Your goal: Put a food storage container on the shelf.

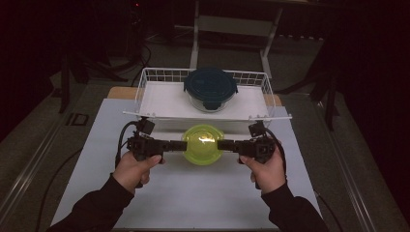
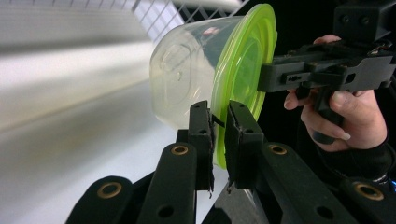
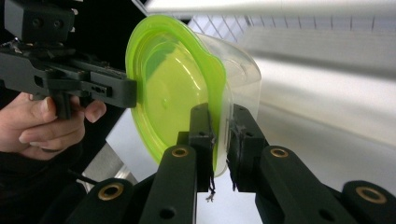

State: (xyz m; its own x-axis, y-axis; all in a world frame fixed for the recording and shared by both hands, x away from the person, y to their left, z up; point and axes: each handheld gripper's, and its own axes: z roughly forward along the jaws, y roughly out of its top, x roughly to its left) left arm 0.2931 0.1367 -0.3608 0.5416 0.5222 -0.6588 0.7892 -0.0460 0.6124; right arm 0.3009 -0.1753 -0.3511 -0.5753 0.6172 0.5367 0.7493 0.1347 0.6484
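Green-lidded container (image 1: 203, 144): clear plastic tub with a lime-green lid, held between the two grippers, one at each side of its rim.
Left gripper (image 1: 180, 145): at the container's left edge in the high view; in the left gripper view (image 2: 219, 135) its two black jaws stand close together with the green lid's rim pinched between them, the clear tub body on one side of the jaws and the lid face on the other.
Right gripper (image 1: 223, 145): at the container's right edge in the high view; in the right gripper view (image 3: 221, 135) its jaws are clamped on the rim, one jaw against the lid face, the other against the clear wall.
Opposite ends: each gripper view shows the other gripper's tip touching the far edge of the lid, with a hand around its handle.
Left hand (image 1: 135, 167): wrapped around the left gripper's handle, dark sleeve behind.
Right hand (image 1: 266, 169): wrapped around the right gripper's handle, dark sleeve behind.
White wire basket (image 1: 145, 87): just beyond both gripper tips, on the far side of the held container.
Dark-lidded glass container (image 1: 210, 87): inside the basket, straight beyond the held container, apart from both grippers.
White table surface (image 1: 193, 193): under the grippers and hands.
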